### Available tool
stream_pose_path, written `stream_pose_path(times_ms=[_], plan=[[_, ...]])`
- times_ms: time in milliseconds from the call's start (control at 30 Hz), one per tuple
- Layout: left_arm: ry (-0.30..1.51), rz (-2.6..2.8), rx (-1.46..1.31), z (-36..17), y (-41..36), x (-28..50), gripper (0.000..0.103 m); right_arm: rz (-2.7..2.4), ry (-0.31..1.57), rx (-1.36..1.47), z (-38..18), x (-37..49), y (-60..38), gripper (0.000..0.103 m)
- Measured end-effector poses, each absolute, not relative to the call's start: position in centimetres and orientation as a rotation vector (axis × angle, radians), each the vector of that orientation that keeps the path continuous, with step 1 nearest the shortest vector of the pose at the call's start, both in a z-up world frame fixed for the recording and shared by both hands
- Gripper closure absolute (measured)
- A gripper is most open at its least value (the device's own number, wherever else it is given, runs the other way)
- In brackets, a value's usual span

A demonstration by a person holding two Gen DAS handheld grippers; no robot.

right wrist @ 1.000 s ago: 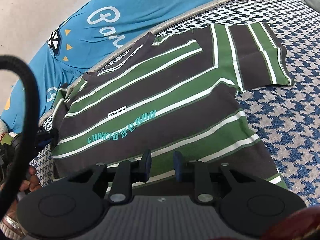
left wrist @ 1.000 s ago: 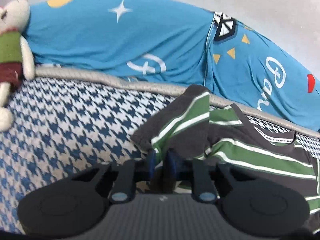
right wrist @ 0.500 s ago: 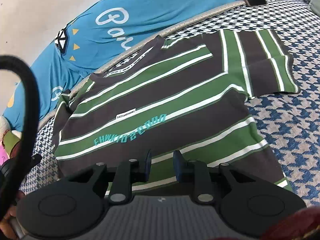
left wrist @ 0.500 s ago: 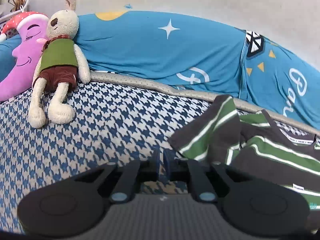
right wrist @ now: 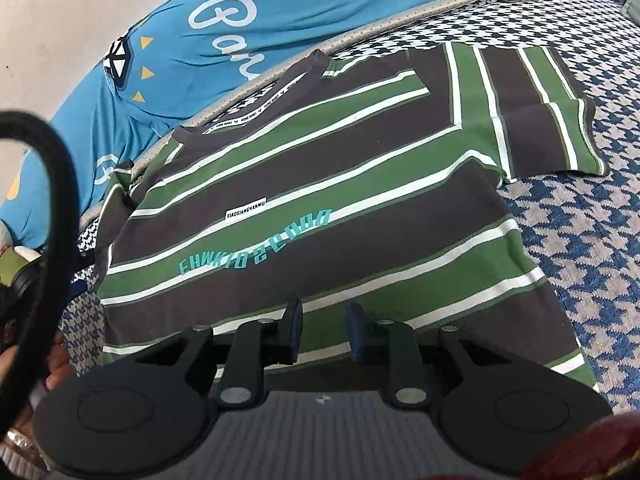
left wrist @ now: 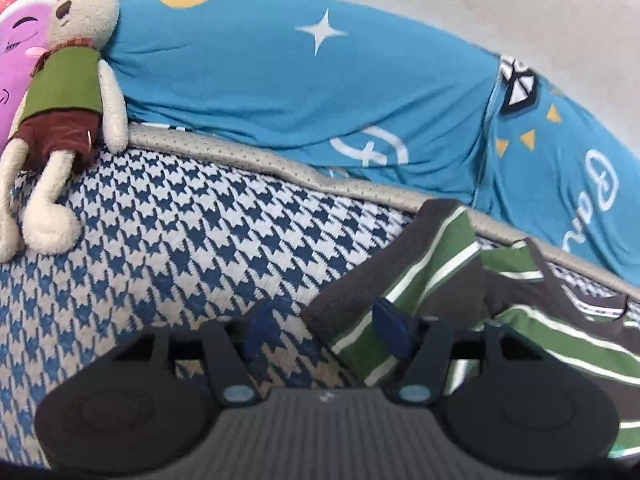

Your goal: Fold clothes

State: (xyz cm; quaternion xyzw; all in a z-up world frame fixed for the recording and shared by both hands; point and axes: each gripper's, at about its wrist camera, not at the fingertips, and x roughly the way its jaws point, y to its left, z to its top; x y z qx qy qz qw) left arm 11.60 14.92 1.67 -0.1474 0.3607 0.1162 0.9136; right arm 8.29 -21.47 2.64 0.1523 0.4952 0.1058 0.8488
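Note:
A striped T-shirt (right wrist: 320, 184) in dark grey, green and white lies flat, front up, on the houndstooth bedcover (right wrist: 580, 260). Its right sleeve (right wrist: 532, 108) is spread out. The left sleeve (left wrist: 416, 264) lies rumpled toward the collar. My left gripper (left wrist: 323, 332) is open, and the sleeve's lower edge lies between its blue fingertips (left wrist: 390, 330). My right gripper (right wrist: 325, 328) hovers over the shirt's lower body, open with a moderate gap. Striped fabric shows between its fingers and nothing is pinched.
A plush rabbit (left wrist: 68, 92) and a pink pillow (left wrist: 16, 52) lean on blue bedding (left wrist: 280, 80) along the wall. A black cable (right wrist: 52, 184) arcs at the left of the right wrist view, above a person's hand (right wrist: 56, 364).
My left gripper has gone from nearly shut to wide open and sits at the left sleeve's edge again. The right gripper has kept its gap and barely shifted over the hem.

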Motion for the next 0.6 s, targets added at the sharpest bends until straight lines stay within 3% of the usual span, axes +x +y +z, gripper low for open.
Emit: stream_pose_path(times_ms=[133, 200, 267, 333, 600], plan=[[0.747, 0.239, -0.221, 1.1, 13.8, 12.2, 0.043, 0.221, 1.044, 0.314, 2.5, 8.4, -21.3, 0.079], [0.74, 0.226, -0.198, 1.1, 13.4, 12.2, 0.059, 0.22, 1.043, 0.31, 2.5, 8.4, -21.2, 0.078], [0.732, 0.205, -0.19, 1.2, 13.1, 12.0, 0.086, 0.219, 1.042, 0.307, 2.5, 8.5, -21.1, 0.078], [0.727, 0.185, -0.163, 1.3, 12.4, 11.8, 0.093, 0.218, 1.041, 0.303, 2.5, 8.5, -21.0, 0.078], [0.674, 0.366, -0.012, 2.7, 11.0, 9.5, 0.094, 0.226, 1.036, 0.287, 2.6, 8.3, -20.4, 0.078]])
